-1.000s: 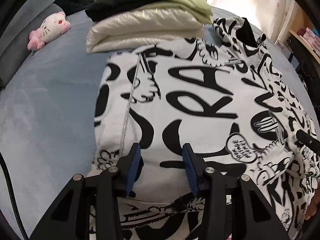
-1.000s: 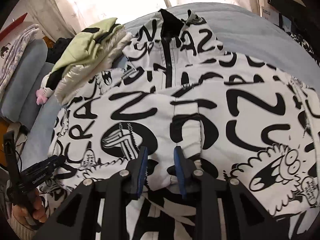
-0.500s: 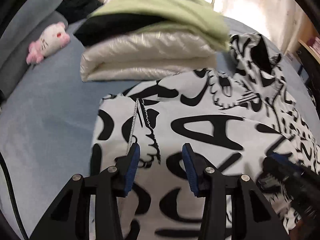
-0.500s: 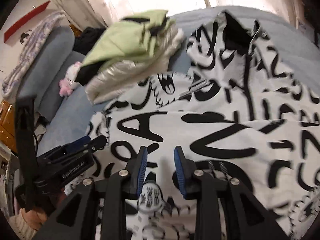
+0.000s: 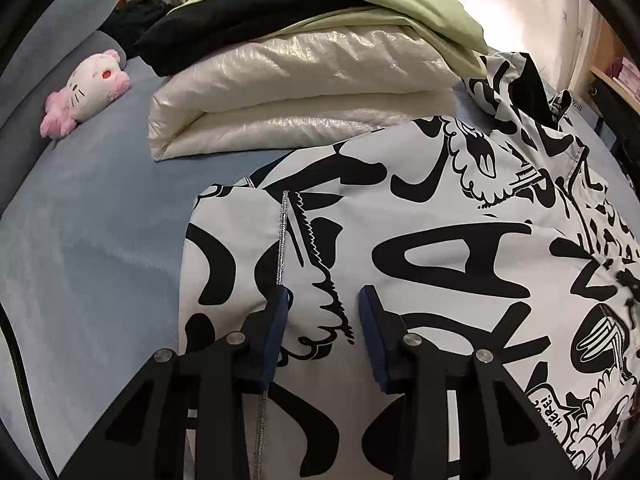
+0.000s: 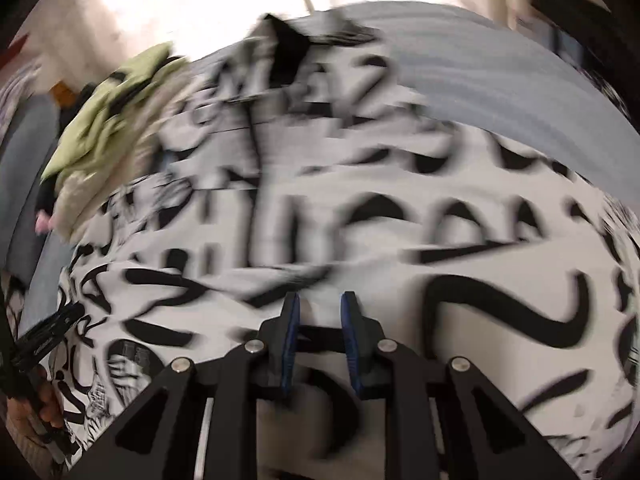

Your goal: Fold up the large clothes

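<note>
A white jacket with bold black graffiti print [image 5: 440, 248] lies spread on a blue-grey bed [image 5: 92, 216]; its folded edge with a silver zipper [image 5: 282, 236] runs toward me. My left gripper [image 5: 324, 316] is open just above the jacket beside that zipper. In the blurred right wrist view the same jacket [image 6: 400, 240] fills the frame, black collar [image 6: 288, 44] at the far end. My right gripper [image 6: 319, 320] is open with a narrow gap, empty, low over the jacket. The left gripper shows at that view's left edge [image 6: 44, 340].
A stack of folded clothes, cream puffer [image 5: 304, 92] under black and light green garments [image 5: 360, 4], sits just beyond the jacket. A pink and white plush toy [image 5: 86, 88] lies at the far left. A shelf stands at the right [image 5: 616, 76].
Both grippers moved forward over the jacket toward the folded stack; the left now sits further up the zipper edge. The right wrist view swings fast and blurs. Both stay open.
</note>
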### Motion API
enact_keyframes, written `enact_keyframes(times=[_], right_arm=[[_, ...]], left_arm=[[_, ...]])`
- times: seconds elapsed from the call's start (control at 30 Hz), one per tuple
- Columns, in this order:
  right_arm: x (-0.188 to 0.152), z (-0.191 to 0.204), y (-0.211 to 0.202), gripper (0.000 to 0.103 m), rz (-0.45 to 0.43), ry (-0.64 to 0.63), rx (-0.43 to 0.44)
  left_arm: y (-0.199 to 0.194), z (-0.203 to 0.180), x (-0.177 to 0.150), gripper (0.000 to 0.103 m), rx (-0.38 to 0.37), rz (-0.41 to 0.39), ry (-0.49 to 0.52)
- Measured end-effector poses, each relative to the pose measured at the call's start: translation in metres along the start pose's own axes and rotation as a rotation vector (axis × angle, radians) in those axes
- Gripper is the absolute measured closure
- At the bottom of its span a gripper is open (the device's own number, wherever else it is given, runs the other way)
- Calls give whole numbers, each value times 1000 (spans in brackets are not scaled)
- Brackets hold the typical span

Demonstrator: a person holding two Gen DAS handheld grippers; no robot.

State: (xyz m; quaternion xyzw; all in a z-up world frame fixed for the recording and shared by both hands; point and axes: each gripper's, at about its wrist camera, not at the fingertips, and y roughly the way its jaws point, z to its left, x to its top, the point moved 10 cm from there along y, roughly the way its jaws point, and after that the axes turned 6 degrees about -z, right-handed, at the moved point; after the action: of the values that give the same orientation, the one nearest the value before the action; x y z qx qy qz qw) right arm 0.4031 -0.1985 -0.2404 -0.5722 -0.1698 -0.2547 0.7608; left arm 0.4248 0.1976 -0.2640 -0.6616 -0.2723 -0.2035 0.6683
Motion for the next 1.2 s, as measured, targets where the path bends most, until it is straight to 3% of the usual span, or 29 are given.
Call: enact_keyframes(times=[0.23,0.67,0.97,1.2], right_arm=[[-1,-2,-40,81,-41,71,42],[-17,50,-156,80,-132,10,161],[-53,46,-238,77,-213,-37,170],[-84,42,-286,74,-256,-68,168]], left_arm=[[-27,-9,2,66,17,54,-37],[-158,-20,-5,64,-4,-47,-10],[-240,-30,-38,59,-31,-129,-10],[-282,-39,-70,56,-44,-155,30]])
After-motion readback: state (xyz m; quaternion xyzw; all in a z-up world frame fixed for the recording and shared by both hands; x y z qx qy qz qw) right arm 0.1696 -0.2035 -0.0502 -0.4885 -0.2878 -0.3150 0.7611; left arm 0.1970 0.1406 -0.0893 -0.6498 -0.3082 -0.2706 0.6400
